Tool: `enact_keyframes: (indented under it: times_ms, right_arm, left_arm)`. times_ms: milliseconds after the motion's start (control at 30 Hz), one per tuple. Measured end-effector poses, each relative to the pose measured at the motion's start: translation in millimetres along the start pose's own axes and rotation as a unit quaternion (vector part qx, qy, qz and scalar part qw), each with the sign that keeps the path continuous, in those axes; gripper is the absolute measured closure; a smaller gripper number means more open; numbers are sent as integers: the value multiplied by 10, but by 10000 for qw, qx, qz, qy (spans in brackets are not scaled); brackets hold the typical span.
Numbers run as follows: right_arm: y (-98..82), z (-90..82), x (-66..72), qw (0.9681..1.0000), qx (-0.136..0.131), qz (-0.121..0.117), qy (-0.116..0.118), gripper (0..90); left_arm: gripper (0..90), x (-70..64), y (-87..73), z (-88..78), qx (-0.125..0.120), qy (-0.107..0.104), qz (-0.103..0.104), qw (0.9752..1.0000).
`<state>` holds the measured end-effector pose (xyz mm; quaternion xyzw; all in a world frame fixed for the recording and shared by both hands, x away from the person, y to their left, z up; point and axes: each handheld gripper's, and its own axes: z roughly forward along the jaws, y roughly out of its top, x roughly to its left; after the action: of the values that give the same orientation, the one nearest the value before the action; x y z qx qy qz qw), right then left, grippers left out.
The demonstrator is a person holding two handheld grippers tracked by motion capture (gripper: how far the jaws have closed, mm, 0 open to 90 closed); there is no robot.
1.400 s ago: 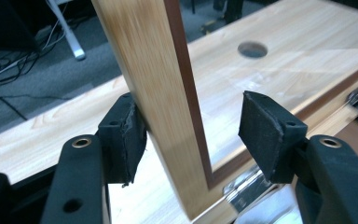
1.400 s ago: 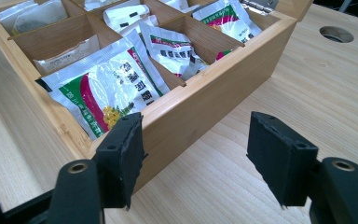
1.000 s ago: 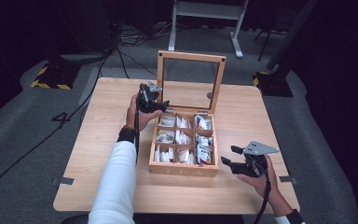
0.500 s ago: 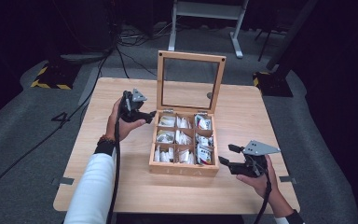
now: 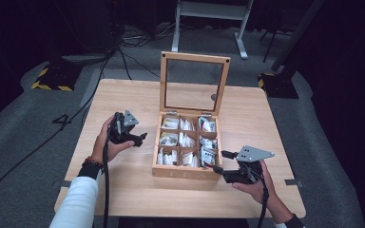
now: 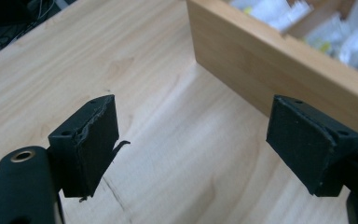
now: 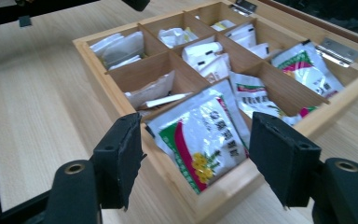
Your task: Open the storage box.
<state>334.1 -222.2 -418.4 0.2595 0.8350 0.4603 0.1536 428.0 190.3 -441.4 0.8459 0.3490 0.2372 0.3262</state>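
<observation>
Wooden box point(image 5: 186, 172): nine compartments in a three-by-three grid, standing mid-table on the wooden table point(image 5: 123, 95). The hinged lid point(image 5: 194, 83), a wooden frame with a clear pane, stands upright at the far edge. In the left gripper view the box's side wall point(image 6: 261, 70) crosses the upper right, its far end cut off by the frame edge.

Sachets point(image 5: 208, 126): white packets, some with red and green print, filling the compartments. Lettering is too small to read from the high view. In the right gripper view one printed sachet point(image 7: 200, 135) lies tilted in the nearest corner compartment; packets behind it overlap, so a count cannot be made.

Left gripper point(image 5: 141, 137): held above the table just left of the box, apart from it. Jaws have just been opening and stand apart, with bare tabletop between them and nothing held.

Right gripper point(image 5: 218, 162): at the box's near right corner, jaws wide apart, nothing gripped. The corner compartment lies in the gap between them; whether the pads point(image 7: 121, 158) touch the rim cannot be told.
</observation>
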Motion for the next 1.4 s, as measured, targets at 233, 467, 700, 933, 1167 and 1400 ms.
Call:
enact_keyframes:
  times_ms: [233, 467, 700, 933, 1167, 1400]
  right_arm:
    - [53, 149, 122, 9997, 108, -141, 178, 345]
    - [91, 313, 165, 9993, 281, -221, 102, 350]
    - [98, 397, 141, 9990, 390, -195, -10, 355]
    - [73, 414, 106, 9985, 468, -232, -181, 362]
    - [69, 403, 83, 9969, 525, -295, -506, 390]
    - [26, 441, 89, 9917, 768, -378, -964, 465]
  left_arm:
    - [173, -134, -299, -68, 103, -111, -5, 9999]
    - [173, -238, -513, -158, 285, -567, -50, 9980]
    - [176, -376, -639, -208, 208, -217, 149, 9994]
    - [176, -465, -755, -189, 426, -373, 129, 9983]
    - [186, -511, -825, -193, 408, -525, 104, 9977]
    - [185, -481, -885, -163, 259, -845, -262, 9957]
